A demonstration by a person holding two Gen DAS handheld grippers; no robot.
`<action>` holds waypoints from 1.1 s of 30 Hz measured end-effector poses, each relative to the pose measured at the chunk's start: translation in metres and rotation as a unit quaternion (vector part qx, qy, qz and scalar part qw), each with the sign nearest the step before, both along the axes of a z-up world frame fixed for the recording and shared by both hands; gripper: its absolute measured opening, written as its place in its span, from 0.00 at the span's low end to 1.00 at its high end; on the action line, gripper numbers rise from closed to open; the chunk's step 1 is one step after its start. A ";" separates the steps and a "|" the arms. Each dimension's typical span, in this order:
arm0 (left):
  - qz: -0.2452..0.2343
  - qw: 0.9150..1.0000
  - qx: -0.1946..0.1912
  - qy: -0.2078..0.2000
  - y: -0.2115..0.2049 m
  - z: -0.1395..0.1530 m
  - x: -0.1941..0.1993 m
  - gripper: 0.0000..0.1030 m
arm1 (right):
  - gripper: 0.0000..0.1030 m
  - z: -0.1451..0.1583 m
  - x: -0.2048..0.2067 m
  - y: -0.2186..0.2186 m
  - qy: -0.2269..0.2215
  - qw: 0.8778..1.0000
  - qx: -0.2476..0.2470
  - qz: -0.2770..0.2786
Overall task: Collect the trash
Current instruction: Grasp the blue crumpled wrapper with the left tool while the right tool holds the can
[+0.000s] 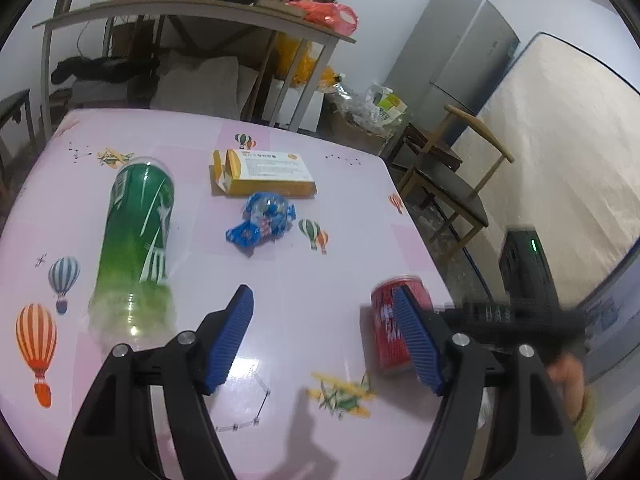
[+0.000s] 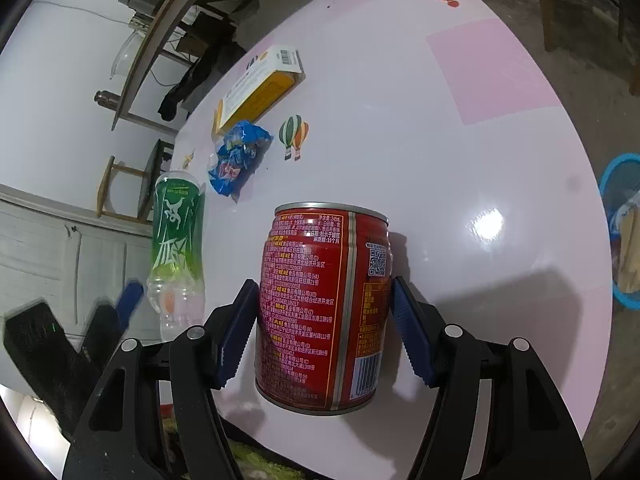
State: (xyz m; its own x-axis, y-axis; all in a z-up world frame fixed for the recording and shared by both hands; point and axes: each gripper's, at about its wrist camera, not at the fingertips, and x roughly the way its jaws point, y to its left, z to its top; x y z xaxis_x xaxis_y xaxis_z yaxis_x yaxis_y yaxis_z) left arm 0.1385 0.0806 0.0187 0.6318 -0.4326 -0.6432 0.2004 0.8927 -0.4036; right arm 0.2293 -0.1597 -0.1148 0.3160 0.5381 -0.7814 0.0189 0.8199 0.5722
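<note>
Right claw (image 2: 324,332) sits astride the red can (image 2: 324,308), its blue pads on either side of the can's wall at 9 and 3 o'clock. A thin gap shows at the right pad, so I judge the jaws are closing in and not yet clamped. In the right wrist view the can stands upright near the table (image 2: 460,200) edge, long axis running 12 to 6 o'clock, rim at 12, barcode low toward 5. This claw is plainly the nearer one to the can, and the coming squeeze turns on the pads meeting the wall squarely across its width.

Left claw (image 1: 324,332) hangs wide and empty above the table. From it the can (image 1: 384,320) lies at 3 o'clock, partly hidden by its right finger, with the blurred right claw behind.

Farther out in the left view, a green bottle (image 1: 136,240) lies on its side at 10 o'clock, long axis about 12 to 6, its clear end toward the claw; I cannot tell which end is the neck. A blue wrapper (image 1: 262,220) sits crumpled at 12 o'clock, and a yellow box (image 1: 266,174) lies flat just beyond it, long axis 9 to 3, with a flap open at its 9 o'clock end. A blue bin (image 2: 624,232) shows off the table edge at 3 o'clock in the right view, probably where the can belongs.
</note>
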 end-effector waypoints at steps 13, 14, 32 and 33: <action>0.076 0.995 0.050 0.028 -0.032 -0.021 0.090 0.69 | 0.61 -0.004 -0.023 -0.020 -0.023 0.999 0.021 -0.010; 0.080 0.995 0.052 0.034 -0.032 -0.026 0.096 0.69 | 0.61 -0.004 -0.024 -0.021 -0.025 0.999 0.021 -0.008; 0.119 0.977 0.161 0.077 -0.060 -0.085 0.148 0.40 | 0.61 -0.006 -0.038 -0.028 -0.049 0.998 0.028 0.006; 0.121 0.976 0.164 0.074 -0.060 -0.085 0.148 0.37 | 0.61 -0.006 -0.039 -0.029 -0.049 0.998 0.028 0.005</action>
State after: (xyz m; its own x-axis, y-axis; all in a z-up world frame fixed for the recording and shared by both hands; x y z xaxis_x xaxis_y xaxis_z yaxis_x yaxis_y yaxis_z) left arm 0.2863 0.0205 -0.0662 0.5793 -0.0370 -0.8143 -0.0714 0.9928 -0.0959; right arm 0.1903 -0.1884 -0.1207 0.3838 0.5840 -0.7153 -0.0483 0.7863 0.6160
